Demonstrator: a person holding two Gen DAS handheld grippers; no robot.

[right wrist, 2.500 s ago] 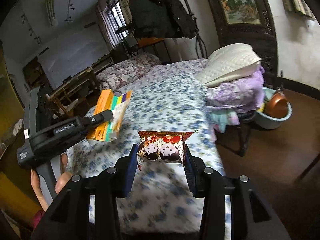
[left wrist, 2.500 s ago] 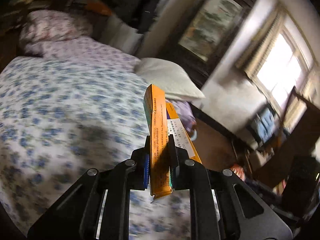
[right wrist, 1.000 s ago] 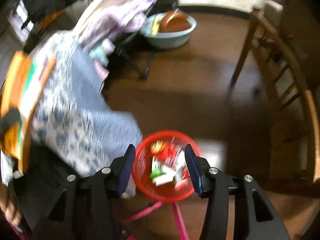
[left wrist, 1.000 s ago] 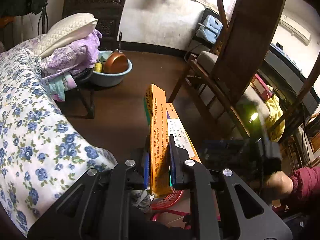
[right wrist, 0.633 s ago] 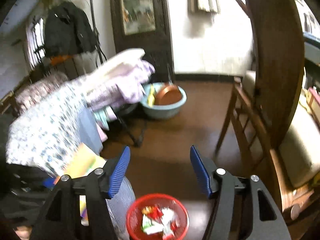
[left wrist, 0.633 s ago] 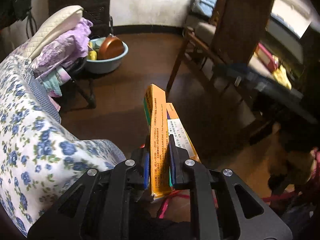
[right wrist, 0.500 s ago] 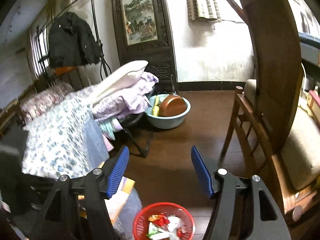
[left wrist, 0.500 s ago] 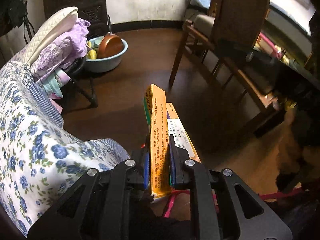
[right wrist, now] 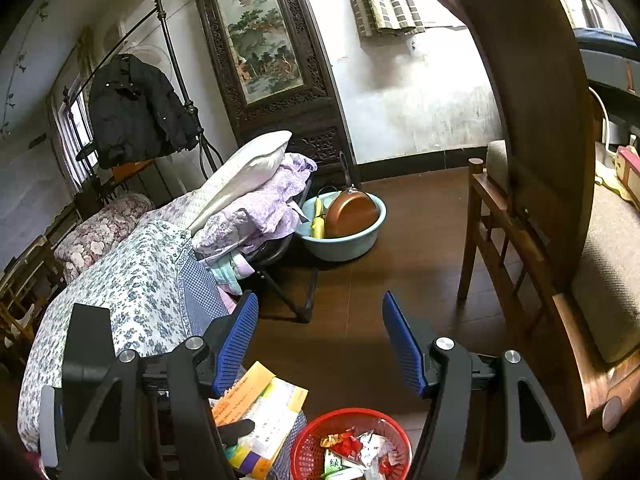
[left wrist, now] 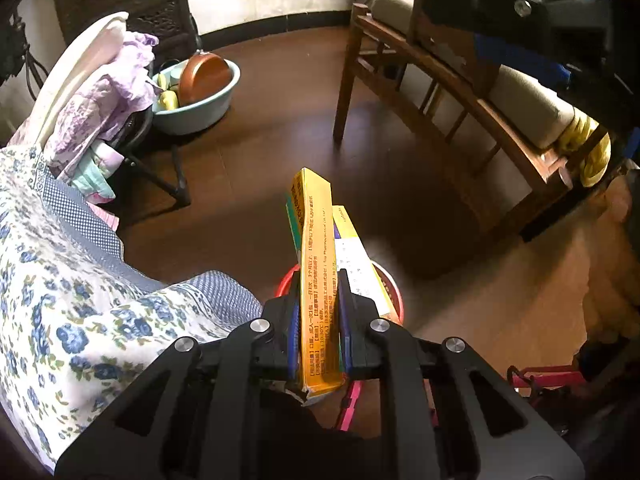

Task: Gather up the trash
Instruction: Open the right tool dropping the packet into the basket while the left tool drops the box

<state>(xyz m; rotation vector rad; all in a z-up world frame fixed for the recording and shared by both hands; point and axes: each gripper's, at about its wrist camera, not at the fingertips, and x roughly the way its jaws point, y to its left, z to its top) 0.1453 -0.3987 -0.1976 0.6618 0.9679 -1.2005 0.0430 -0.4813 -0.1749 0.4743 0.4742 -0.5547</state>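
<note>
**A:** What is each gripper doing?

**B:** The left gripper (left wrist: 319, 312) is clamped on flattened orange cartons (left wrist: 318, 280), which stick out forward past its fingertips. The right gripper (right wrist: 320, 344) stands wide apart with nothing between its jaws.

**A:** Where is the bin?

**B:** A red basket (right wrist: 352, 446) sits on the floor just below and ahead of both grippers, beside the bed (right wrist: 132, 280).

**A:** How far along?

**B:** Wrappers (right wrist: 352, 454) already lie in the basket. The cartons remain to be dropped in, probably next.
</note>
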